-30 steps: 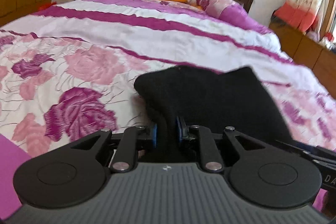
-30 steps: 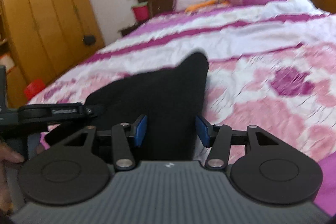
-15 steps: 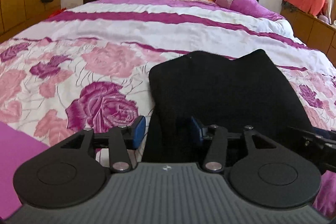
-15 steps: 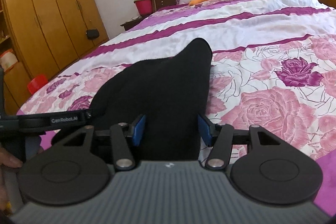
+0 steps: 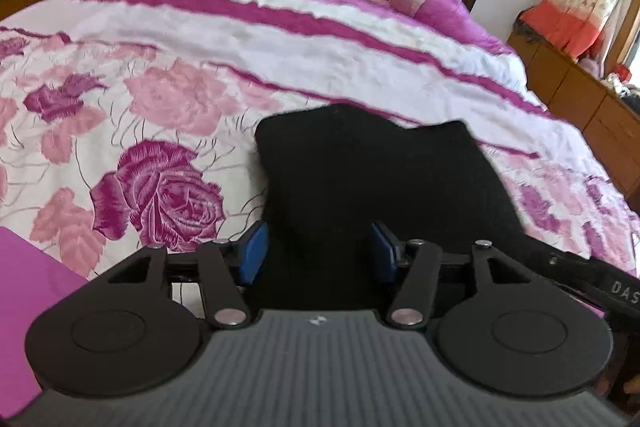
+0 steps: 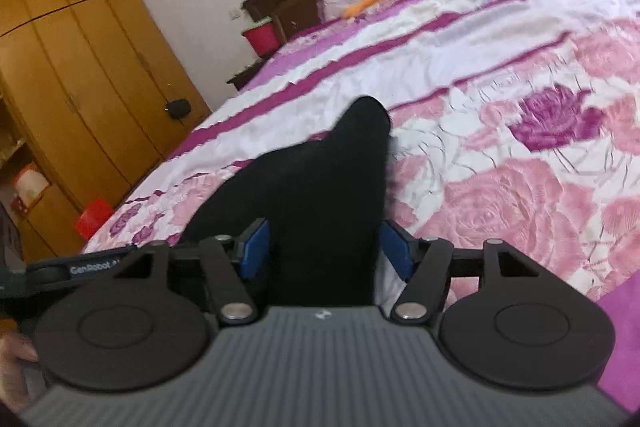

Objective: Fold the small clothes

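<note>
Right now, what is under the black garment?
The black garment lies on the rose-print bedspread, whose pink and purple flowers show all around it. Whatever is directly beneath the cloth, or folded inside it, is covered.

Black garment (image 5: 372,179), white bedspread (image 5: 168,99) with pink and magenta roses and stripes, blue pads (image 5: 252,251)

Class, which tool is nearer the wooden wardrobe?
Left. The left tool, jaws opening around the black garment, lies on the wardrobe's side; the right tool, also opening around it, is farther off.
</note>
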{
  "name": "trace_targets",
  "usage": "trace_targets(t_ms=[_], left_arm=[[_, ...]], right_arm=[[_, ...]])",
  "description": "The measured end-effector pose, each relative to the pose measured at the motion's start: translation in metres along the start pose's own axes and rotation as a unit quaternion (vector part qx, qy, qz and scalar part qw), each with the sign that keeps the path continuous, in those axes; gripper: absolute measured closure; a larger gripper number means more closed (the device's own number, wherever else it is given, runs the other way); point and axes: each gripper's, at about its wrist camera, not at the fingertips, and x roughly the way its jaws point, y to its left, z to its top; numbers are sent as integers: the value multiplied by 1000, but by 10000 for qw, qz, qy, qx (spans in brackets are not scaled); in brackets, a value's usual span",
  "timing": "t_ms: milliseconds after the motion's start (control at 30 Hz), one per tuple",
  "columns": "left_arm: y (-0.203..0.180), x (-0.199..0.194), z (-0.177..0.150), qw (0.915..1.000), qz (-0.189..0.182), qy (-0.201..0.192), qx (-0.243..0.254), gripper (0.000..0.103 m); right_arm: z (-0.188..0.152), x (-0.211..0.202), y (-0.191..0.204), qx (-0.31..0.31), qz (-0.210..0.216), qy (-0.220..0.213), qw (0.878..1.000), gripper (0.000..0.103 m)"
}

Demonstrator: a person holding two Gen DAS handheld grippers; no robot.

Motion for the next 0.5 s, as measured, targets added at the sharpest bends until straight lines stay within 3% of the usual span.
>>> trace_targets(t_ms=[100, 300, 500], left_arm=[[6, 9, -3, 9999, -62, 86, -128, 34], [23, 21, -5, 9974, -447, 211, -526, 32], [20, 25, -7, 9977, -568, 171, -338, 32]], right_arm=[[-4, 8, -8, 154, 42, 111, 9998, 37], [-13, 32, -18, 581, 523, 472, 9958, 34], [-14, 44, -19, 545, 689, 557, 9946, 32]])
